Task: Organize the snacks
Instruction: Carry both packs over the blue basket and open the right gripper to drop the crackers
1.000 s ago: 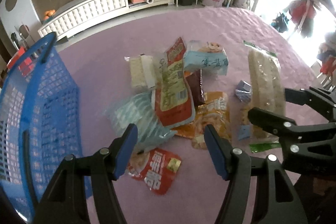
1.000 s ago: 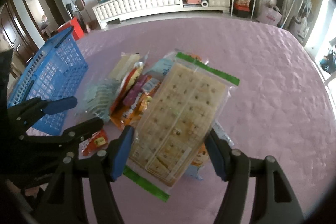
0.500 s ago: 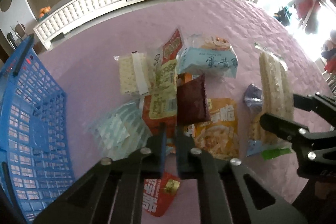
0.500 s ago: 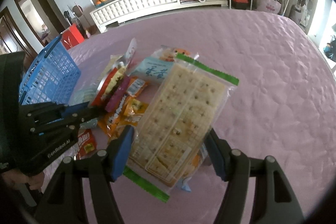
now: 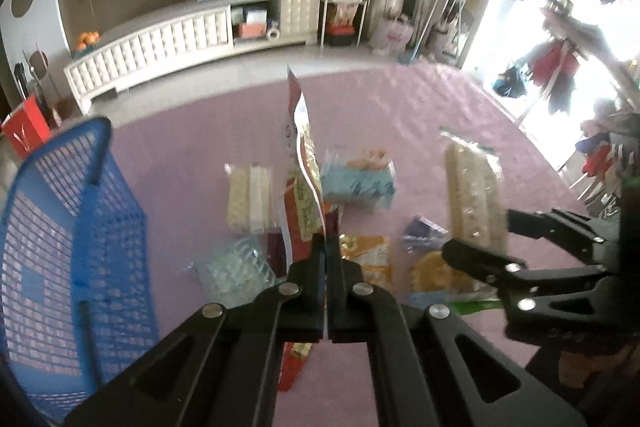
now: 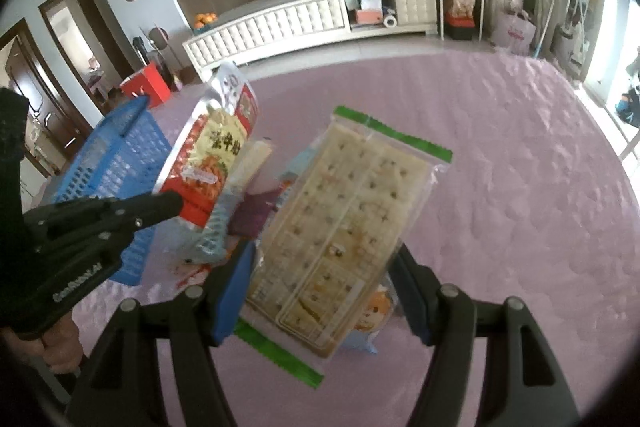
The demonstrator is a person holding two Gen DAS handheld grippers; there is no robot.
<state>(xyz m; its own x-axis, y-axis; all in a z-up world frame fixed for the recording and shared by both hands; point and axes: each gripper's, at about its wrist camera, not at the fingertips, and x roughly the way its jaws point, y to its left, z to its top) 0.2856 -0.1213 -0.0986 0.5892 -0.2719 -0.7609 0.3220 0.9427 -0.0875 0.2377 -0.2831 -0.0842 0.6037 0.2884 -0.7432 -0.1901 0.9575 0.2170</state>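
A blue basket [image 5: 72, 247] stands on the pink cloth [image 5: 400, 115] at the left of the snack pile, its mesh wall tilted toward the left wrist camera. What shows of its inside looks bare; the bottom is partly cut off by the frame edge, so I cannot tell whether anything lies there. In the right wrist view the basket [image 6: 120, 155] sits behind the left gripper.

The left gripper [image 5: 327, 251] has its jaws pressed together on the edge of a red pouch [image 5: 304, 163]. The pouch stands on edge between the fingers, lifted off the cloth, its top pointing away from the camera. Seen from the right wrist, the same pouch [image 6: 218, 147] shows its red and yellow face and hangs in front of the basket, with the left gripper [image 6: 176, 203] pinching its lower corner.

The right gripper [image 6: 324, 267] stands about half spread, both pads against the long sides of a clear cracker pack [image 6: 344, 223] with green end strips. The pack is raised above the pile. From the left wrist it appears edge-on as a pale strip [image 5: 474, 195] held by the right gripper [image 5: 476, 235].

Below, on the cloth, lie a light-blue pack [image 5: 360, 183], a white wafer pack [image 5: 250, 195], an orange bag [image 5: 370, 259], a clear pale-blue pack [image 5: 236, 267] and a small purple packet [image 5: 424, 233], close together, some overlapping.
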